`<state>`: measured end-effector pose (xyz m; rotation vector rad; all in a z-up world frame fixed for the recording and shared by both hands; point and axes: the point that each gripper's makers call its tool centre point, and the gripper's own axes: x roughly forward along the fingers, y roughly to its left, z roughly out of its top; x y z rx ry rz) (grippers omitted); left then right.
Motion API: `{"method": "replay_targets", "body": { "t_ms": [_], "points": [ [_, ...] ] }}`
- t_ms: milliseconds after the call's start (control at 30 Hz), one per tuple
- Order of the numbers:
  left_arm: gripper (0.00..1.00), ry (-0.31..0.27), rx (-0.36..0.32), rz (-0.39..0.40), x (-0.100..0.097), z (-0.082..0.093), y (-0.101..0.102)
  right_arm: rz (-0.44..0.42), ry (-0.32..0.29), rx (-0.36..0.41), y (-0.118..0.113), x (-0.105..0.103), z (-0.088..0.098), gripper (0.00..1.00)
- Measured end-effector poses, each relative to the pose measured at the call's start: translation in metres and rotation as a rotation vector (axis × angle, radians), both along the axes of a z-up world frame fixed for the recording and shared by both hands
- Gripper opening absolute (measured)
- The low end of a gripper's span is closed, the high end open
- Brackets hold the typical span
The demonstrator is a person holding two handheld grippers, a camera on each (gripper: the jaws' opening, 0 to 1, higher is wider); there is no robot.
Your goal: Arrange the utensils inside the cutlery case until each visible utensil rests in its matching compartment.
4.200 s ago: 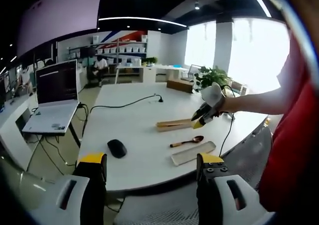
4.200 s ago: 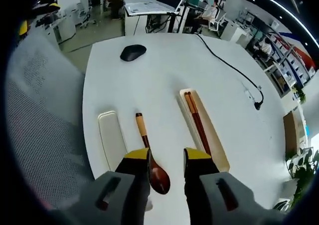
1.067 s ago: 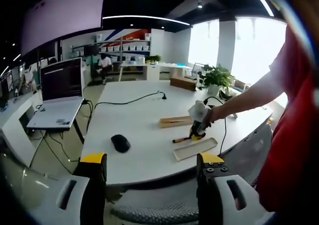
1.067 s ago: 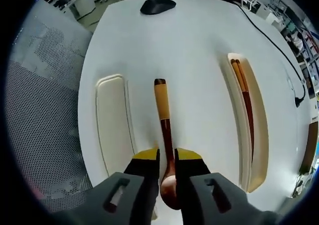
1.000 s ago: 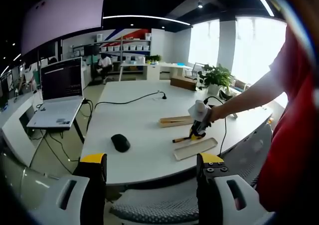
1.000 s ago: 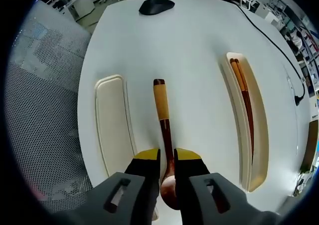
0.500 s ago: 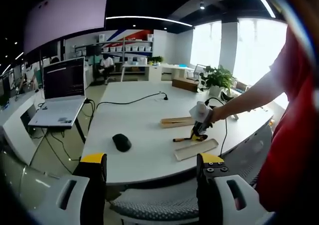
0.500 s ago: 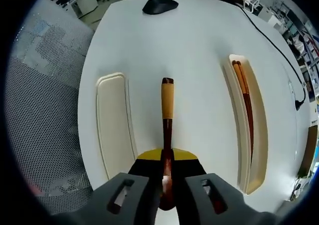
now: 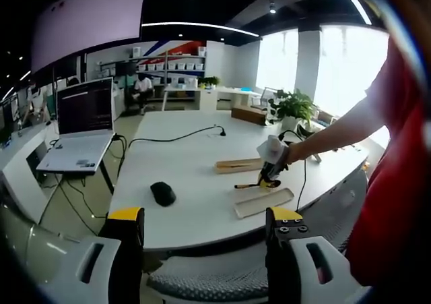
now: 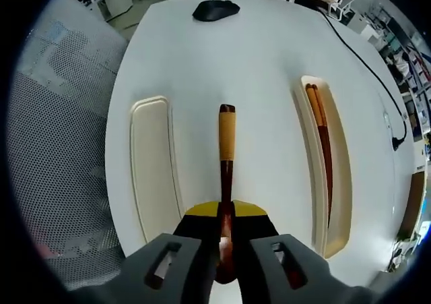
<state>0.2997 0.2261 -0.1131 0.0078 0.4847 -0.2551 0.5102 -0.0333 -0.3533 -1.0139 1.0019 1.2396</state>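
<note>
The right claw (image 10: 225, 213) is clamped on the spoon (image 10: 227, 142), whose handle points straight ahead, away from the table's near edge. The case half holding the chopsticks (image 10: 321, 142) lies to its right, long axis parallel to the spoon; the empty lid (image 10: 151, 176) lies along its left. The left claw (image 9: 202, 220) hangs spread apart off the table (image 9: 182, 169), well away.

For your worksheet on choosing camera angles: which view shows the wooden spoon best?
The right gripper view: the wooden spoon lies large and central, its handle running up from the shut tongs. The left gripper view shows it small and far off, held over the white table.
</note>
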Motion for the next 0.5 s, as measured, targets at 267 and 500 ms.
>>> {"method": "replay_targets", "body": {
  "t_ms": [267, 500],
  "points": [
    [0.76, 0.002, -0.005, -0.008, 0.0001, -0.0010, -0.0019, 0.011, -0.009, 0.001, -0.0016, -0.0027, 0.0021, 0.01],
    [0.76, -0.004, -0.006, -0.010, 0.0009, 0.0004, -0.0014, 0.029, -0.025, 0.007, 0.0014, -0.0006, 0.0088, 0.01]
  ]
}}
